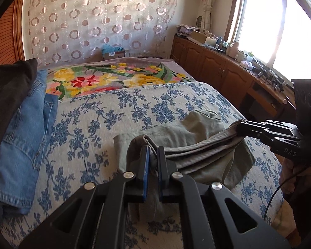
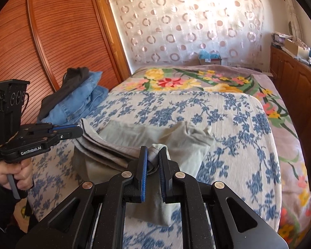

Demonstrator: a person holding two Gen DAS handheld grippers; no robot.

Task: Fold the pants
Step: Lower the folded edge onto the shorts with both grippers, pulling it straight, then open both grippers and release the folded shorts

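Note:
Grey-green pants lie on the blue-flowered bedspread, with their near edge lifted off it. My left gripper is shut on one end of that raised edge, with folds of cloth bunched between its blue pads. The right gripper is shut on the other end of the same edge. Between the two grippers the layered fabric hangs taut, and loose flaps droop below each grip. The far part of the pants rests flat and a little crumpled.
A pile of blue jeans with a dark garment on top sits at the bed's left side. A bright floral blanket covers the far end. Wooden cabinets with clutter run along the right; a slatted wardrobe stands left.

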